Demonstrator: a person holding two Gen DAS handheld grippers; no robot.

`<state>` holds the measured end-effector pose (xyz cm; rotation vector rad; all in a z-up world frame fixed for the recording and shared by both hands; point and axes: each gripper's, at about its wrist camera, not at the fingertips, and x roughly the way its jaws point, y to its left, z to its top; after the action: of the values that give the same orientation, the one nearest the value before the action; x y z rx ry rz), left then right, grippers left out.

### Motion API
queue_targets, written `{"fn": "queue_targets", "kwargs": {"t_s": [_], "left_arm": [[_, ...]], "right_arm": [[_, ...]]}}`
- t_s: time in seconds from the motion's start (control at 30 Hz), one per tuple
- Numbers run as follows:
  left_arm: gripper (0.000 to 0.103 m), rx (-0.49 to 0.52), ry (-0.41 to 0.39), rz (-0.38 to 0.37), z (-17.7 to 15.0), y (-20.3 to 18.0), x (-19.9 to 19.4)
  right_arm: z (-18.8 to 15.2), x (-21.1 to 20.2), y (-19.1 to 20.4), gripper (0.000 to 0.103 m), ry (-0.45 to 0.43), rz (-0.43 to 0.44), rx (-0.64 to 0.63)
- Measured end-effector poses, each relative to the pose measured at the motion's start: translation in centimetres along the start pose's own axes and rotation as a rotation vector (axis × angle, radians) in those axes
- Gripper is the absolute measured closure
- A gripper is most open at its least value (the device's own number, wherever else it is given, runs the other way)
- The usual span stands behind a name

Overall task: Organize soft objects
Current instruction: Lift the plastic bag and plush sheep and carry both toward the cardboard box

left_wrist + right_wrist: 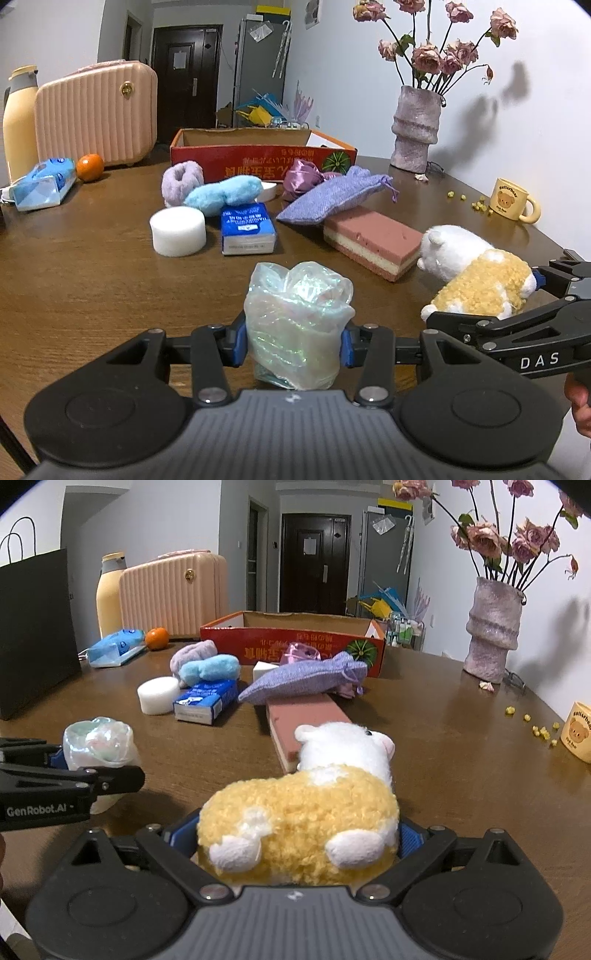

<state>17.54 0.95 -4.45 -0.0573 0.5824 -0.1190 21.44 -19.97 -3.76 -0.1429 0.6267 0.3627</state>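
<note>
My left gripper [291, 345] is shut on a crumpled iridescent plastic bag [297, 325], held just above the brown table [92, 266]; the bag also shows in the right wrist view [98, 747]. My right gripper [295, 840] is shut on a yellow and white plush toy [306, 812], also seen in the left wrist view [476, 273]. Beyond lie a pink sponge block [373, 240], a purple drawstring pouch [332, 195], a blue tissue pack [247, 229], a white foam disc [178, 230], a blue fluffy piece [223, 194] and a lilac scrunchie [181, 181]. An open red cardboard box [258, 157] stands behind them.
A pink case [96, 114], a yellow flask [20, 122], an orange [89, 167] and a blue wipes pack [42, 184] sit at the far left. A vase of dried roses [415, 129] and a yellow mug [511, 201] stand at the right. A black bag [35, 635] stands at the left.
</note>
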Motion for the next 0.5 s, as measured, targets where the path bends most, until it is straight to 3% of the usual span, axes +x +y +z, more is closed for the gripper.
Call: {"fn": "queue_targets", "kwargs": {"t_s": [0.5], "left_arm": [[0.058, 0.028, -0.077, 0.021, 2.6, 0.1, -0.6]], "right_arm": [[2.4, -0.4, -0.2, 0.005, -0.083, -0.021, -0.028]]}}
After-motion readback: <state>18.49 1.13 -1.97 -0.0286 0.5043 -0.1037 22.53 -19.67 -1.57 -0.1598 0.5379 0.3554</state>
